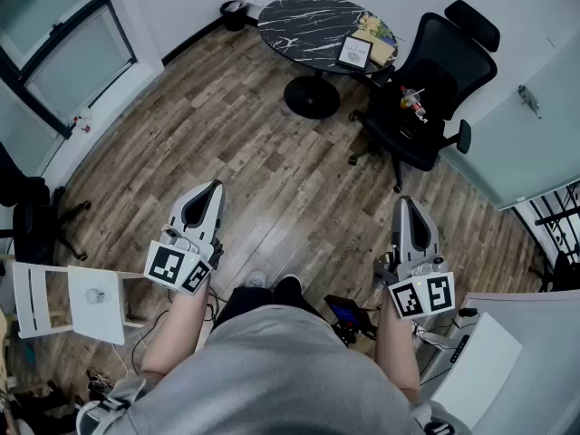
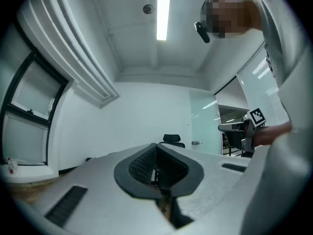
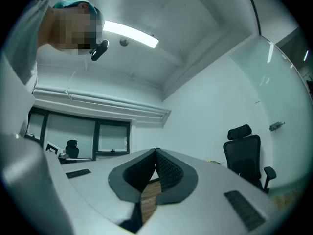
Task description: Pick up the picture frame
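Picture frame [image 1: 354, 53]: it has a dark rim and a white middle. It sits at the right edge of the round table top, far from both grippers.
Table [image 1: 294, 16]: round, black with thin white lines, on one black foot. It stands at the far end of the wooden floor [image 1: 263, 170].
Colourful flat thing [image 1: 381, 33]: it lies at the same right edge of the table top, just behind the frame. I cannot tell what it is.
Black chair [image 1: 433, 80]: an office chair just right of the table. Some small bright things [image 1: 411, 101] lie on its seat.
Left gripper [image 1: 214, 188]: held over the floor, pointing toward the table. In the left gripper view its two fingers [image 2: 146, 163] meet at the tips, and nothing is between them.
Right gripper [image 1: 404, 203]: held over the floor on the other side, also pointing toward the far end of the room. In the right gripper view its fingers [image 3: 168, 173] are pressed together, with nothing in them.
Person: in a grey top, with one arm behind each gripper.
White stand [image 1: 68, 302]: low, by the person's left arm.
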`<state>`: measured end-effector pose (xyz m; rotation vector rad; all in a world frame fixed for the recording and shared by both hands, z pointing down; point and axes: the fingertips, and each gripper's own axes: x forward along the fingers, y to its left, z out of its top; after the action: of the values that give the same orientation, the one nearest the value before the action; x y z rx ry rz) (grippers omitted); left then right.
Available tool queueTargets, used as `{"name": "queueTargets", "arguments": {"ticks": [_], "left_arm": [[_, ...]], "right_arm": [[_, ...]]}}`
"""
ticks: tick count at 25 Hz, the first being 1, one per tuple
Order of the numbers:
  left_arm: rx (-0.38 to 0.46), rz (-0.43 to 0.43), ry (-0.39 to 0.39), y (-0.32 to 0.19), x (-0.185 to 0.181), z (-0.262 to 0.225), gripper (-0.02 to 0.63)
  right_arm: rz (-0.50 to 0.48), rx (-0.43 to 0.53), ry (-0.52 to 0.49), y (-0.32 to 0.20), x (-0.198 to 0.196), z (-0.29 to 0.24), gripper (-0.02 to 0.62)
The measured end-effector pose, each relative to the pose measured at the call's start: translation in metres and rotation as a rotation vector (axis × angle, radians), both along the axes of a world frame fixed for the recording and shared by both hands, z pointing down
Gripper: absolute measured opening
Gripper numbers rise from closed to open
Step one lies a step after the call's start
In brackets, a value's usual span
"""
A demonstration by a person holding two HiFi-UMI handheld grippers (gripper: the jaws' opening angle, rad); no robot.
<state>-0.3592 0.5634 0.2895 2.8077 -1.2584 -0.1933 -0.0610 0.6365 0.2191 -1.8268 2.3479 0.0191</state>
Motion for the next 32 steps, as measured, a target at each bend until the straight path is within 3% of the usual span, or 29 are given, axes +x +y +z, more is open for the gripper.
{"name": "queueTargets", "arguments": {"ticks": [12, 32], "left_arm": [[0.02, -0.008, -0.032, 0.0, 0.018, -0.001, 0.006], [0.027, -0.095, -0.052, -0.027, 0.068, 0.006, 0.006]], "right_arm": [[-0.012, 0.006, -0.004, 0.001, 0.016, 0.004, 0.025], [-0.077, -0.007, -0.061, -0.033, 0.084, 0.022, 0.026]]}}
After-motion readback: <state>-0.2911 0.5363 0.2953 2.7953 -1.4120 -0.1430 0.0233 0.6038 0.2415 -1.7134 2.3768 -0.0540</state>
